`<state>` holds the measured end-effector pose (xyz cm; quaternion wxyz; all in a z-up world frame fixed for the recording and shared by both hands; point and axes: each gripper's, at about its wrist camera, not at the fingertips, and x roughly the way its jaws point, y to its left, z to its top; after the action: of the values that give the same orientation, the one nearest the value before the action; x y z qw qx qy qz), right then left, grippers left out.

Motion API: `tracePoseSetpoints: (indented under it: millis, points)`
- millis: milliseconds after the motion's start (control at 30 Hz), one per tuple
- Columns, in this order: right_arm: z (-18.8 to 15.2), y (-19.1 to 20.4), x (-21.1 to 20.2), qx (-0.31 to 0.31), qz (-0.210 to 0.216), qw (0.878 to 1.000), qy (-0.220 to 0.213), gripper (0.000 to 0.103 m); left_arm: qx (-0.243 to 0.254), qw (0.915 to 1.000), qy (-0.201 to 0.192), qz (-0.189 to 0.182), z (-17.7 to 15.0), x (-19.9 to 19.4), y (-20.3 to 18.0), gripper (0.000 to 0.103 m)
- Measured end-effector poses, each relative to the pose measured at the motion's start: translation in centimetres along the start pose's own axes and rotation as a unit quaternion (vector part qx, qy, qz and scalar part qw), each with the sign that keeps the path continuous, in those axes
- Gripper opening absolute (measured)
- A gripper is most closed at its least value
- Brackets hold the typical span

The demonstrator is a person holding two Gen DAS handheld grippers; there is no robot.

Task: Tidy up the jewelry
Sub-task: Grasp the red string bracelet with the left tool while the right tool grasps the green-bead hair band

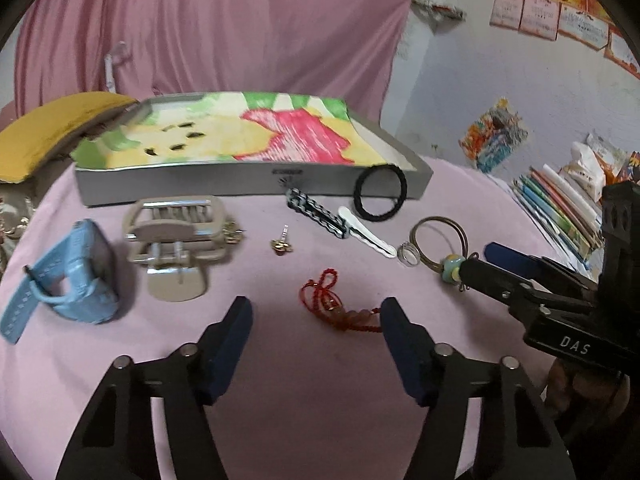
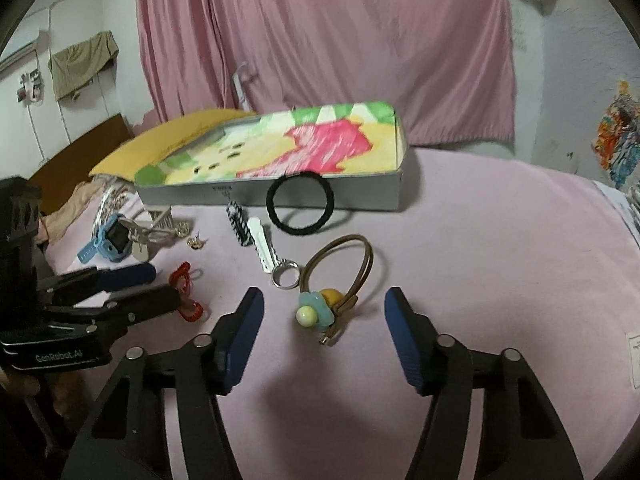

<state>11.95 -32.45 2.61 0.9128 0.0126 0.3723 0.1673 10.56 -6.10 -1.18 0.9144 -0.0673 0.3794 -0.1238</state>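
Pink cloth [image 1: 304,400] covers the surface, and on it the jewelry lies scattered in front of a shallow grey box [image 1: 248,184] lined with bright patterned paper; nothing seems to be in the box yet, so the sorting looks barely begun. Both grippers appear to be at the approach step, each lined up on its own piece. The left gripper [image 1: 316,320] hangs low over a red beaded bracelet [image 1: 332,304], which lies between its fingers and a little ahead of them; its jaws are spread wide and hold nothing. The right gripper [image 2: 324,312] is likewise spread wide and empty, with a brass bangle [image 2: 340,264] carrying a blue and yellow bead charm lying between its blue pads [image 2: 244,336], not touched by either. A small silver ring [image 2: 285,274] lies just beside the bangle, close enough that a careless close might catch it too. Further back lie a white hair clip [image 2: 262,248], a checkered clip [image 2: 237,222], a black hair tie [image 2: 300,204] leaning against the front wall of the box, a gold earring [image 1: 281,244], a beige claw clip [image 1: 176,236] and a blue watch [image 1: 68,280]. The next move, as I judge it, calls for lowering each gripper until the pads straddle the piece, closing gently, then lifting it over the wall into the box. The bracelet is limp and may slip or drag; the bangle is stiff and likely easier to pinch at its rim.
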Motion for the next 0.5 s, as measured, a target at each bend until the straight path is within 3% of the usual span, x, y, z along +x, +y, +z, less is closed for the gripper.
tracePoseSetpoints:
  millis: [167, 333, 500]
  points:
    - [0.4, 0.3, 1.1, -0.009, 0.000, 1.000, 0.025, 0.045, 0.010, 0.9998, 0.016, 0.007, 0.7, 0.7, -0.3, 0.059]
    - [0.5, 0.6, 1.6, -0.013, 0.003, 0.999, 0.040, 0.045, 0.034, 0.9989, 0.027, 0.015, 1.1, 1.2, -0.9, 0.051]
    - [0.4, 0.8, 1.7, -0.018, -0.003, 0.999, 0.042, 0.045, 0.040, 0.9985, 0.036, -0.008, 1.3, 1.3, -1.2, 0.029]
